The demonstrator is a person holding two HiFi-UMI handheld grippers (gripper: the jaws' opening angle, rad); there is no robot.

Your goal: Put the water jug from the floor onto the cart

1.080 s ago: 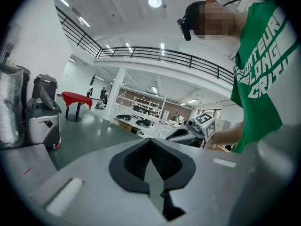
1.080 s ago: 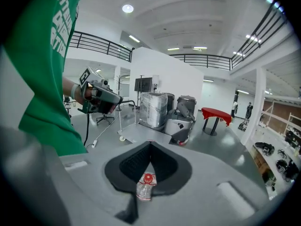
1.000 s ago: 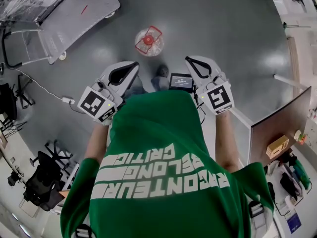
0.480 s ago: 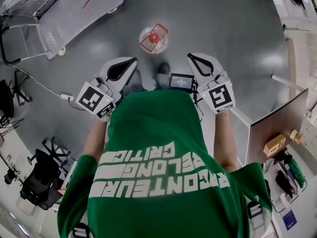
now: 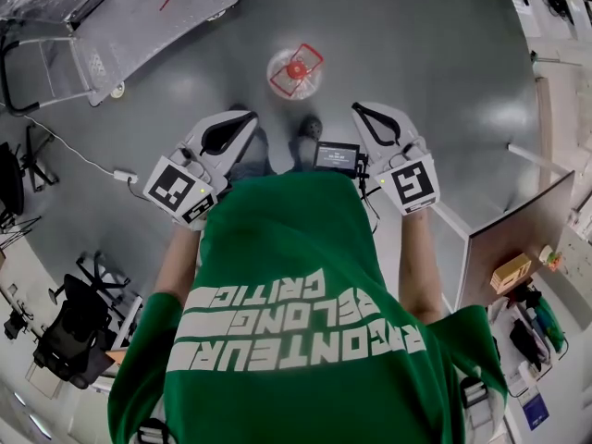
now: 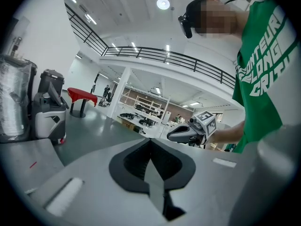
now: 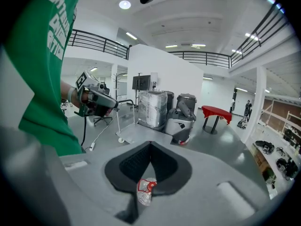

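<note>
The water jug [image 5: 296, 70], clear with a red cap and red handle, stands on the grey floor ahead of me. Through the right gripper's jaw window the jug [image 7: 146, 188] shows small and far off. The flat grey cart [image 5: 148, 17] is at the top left, and its deck [image 7: 141, 134] lies ahead in the right gripper view. My left gripper [image 5: 252, 118] and right gripper [image 5: 357, 110] are held at chest height, both shut and empty, short of the jug. The left gripper [image 6: 150, 140] has nothing at its tips, and beyond it I see the right gripper [image 6: 190, 131].
A wrapped pallet [image 7: 153, 108] and a floor-scrubbing machine [image 7: 181, 119] stand behind the cart. A cable with a plug block [image 5: 125, 176] lies on the floor at left, office chairs [image 5: 74, 331] lower left, a partition and desks [image 5: 518, 239] at right. A red table [image 7: 216, 113] is farther off.
In the head view the jug has drifted a little right and the cart has slid toward the upper edge. Both grippers keep their pose and stay shut.
</note>
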